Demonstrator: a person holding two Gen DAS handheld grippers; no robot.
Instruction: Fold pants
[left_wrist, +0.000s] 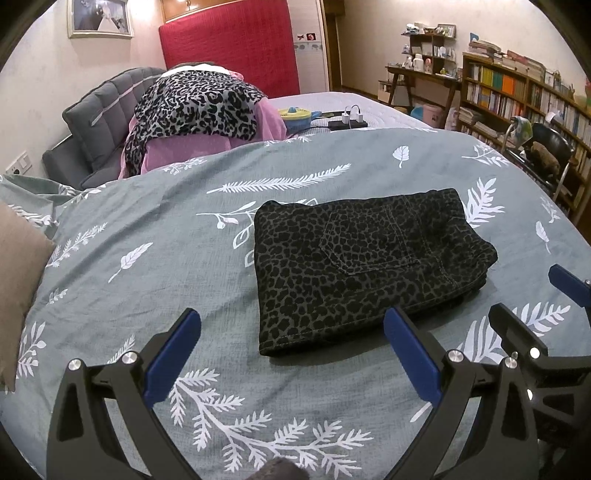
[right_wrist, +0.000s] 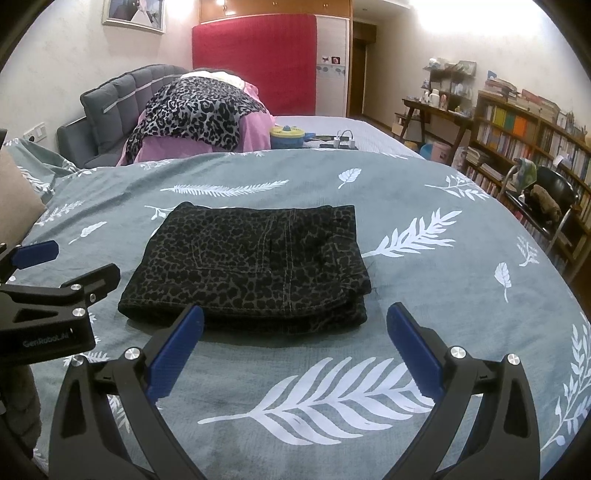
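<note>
The dark leopard-print pants lie folded into a compact rectangle on the grey-green leaf-print duvet, back pocket up. They also show in the right wrist view. My left gripper is open and empty, just in front of the pants' near edge. My right gripper is open and empty, just in front of the pants' near edge. The right gripper shows at the right edge of the left wrist view; the left gripper shows at the left of the right wrist view.
A pile of leopard-print and pink clothes sits against the grey headboard at the back. A yellow and blue gadget and a power strip lie on the far mattress. A brown pillow is at the left. A chair and bookshelves stand right.
</note>
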